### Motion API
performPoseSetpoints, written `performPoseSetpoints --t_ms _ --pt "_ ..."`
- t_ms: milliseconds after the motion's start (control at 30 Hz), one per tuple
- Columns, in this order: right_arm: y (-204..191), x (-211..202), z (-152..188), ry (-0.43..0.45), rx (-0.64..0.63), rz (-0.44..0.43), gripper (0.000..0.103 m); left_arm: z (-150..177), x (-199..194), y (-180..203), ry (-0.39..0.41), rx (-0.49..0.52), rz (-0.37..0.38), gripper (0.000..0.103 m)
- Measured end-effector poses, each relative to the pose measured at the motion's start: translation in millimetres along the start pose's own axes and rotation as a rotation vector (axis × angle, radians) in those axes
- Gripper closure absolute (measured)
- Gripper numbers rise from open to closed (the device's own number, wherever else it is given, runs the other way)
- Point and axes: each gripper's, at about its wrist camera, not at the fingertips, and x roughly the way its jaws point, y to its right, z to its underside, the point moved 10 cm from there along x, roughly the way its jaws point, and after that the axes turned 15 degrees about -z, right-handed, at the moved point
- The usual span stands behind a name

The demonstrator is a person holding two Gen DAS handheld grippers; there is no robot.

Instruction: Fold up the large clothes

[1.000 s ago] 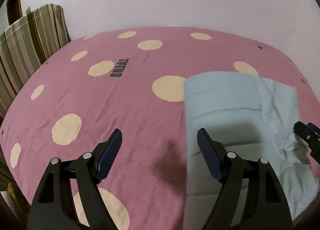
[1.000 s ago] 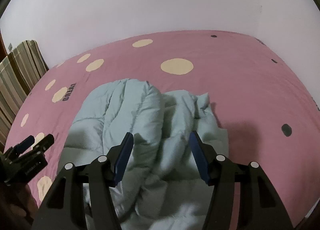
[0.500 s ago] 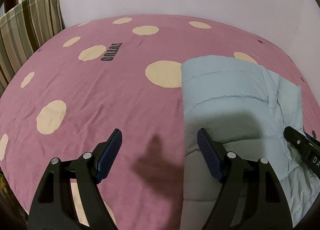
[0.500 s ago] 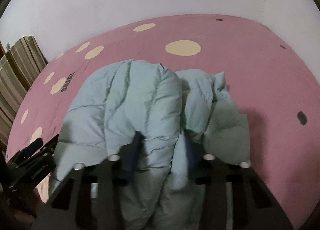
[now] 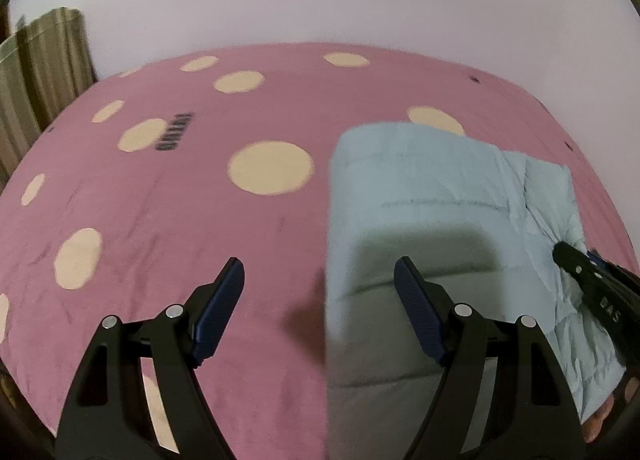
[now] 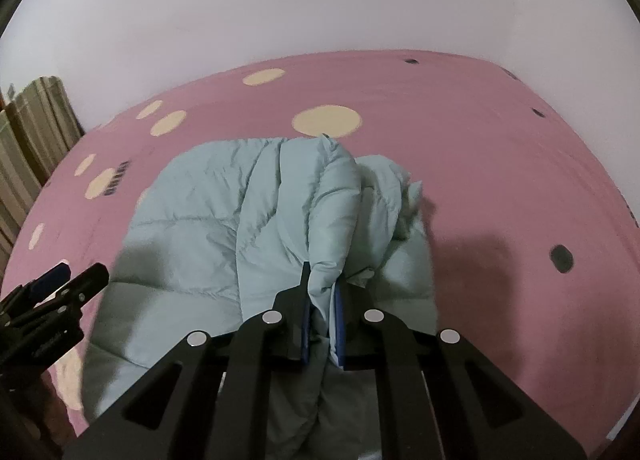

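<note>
Risk: the right gripper [image 6: 322, 300] is clamped on only a thin ridge of the jacket [image 6: 256, 219], and the slick, puffy fabric may slip out or drag the folded stack askew when pulled. The left gripper [image 5: 318, 292] is spread wide with nothing in it, above the jacket's left edge. The jacket is pale blue, quilted, lying partly folded on the pink dotted bedspread [image 5: 160, 219].
</note>
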Motion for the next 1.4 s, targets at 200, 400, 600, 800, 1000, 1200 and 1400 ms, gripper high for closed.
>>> performPoseSetpoints --t_ms 200,400,600,800,1000,1200,1400 --pt "31.7 19.8 18.8 -0.052 0.029 0.035 0.094 15.3 14.0 35.2 -0.036 0.066 0.004 0.025" --pt "42.7 43.4 36.9 -0.086 0.022 0.053 0.093 23.6 31.2 52.1 -0.049 0.130 -0.036 0.024" --pt "46.3 49.4 41.9 -0.087 0.039 0.037 0.093 33.2 44.9 57.1 -0.068 0.148 -0.047 0.022" --pt "41.0 28.5 30.9 -0.055 0.030 0.015 0.091 26.9 25.0 41.7 -0.049 0.118 -0.035 0.023" --pt "24.6 -20.1 23.1 0.021 -0.006 -0.003 0.091 27.1 -16.6 20.5 0.014 0.060 -0.014 0.023" --pt "-1.6 -54.2 31.3 0.068 -0.051 -0.065 0.091 47.7 -28.4 24.1 0.006 0.069 0.019 0.023" --pt "2.3 -23.6 64.5 -0.051 -0.063 -0.060 0.091 64.3 -7.6 34.8 -0.048 0.086 0.013 0.022"
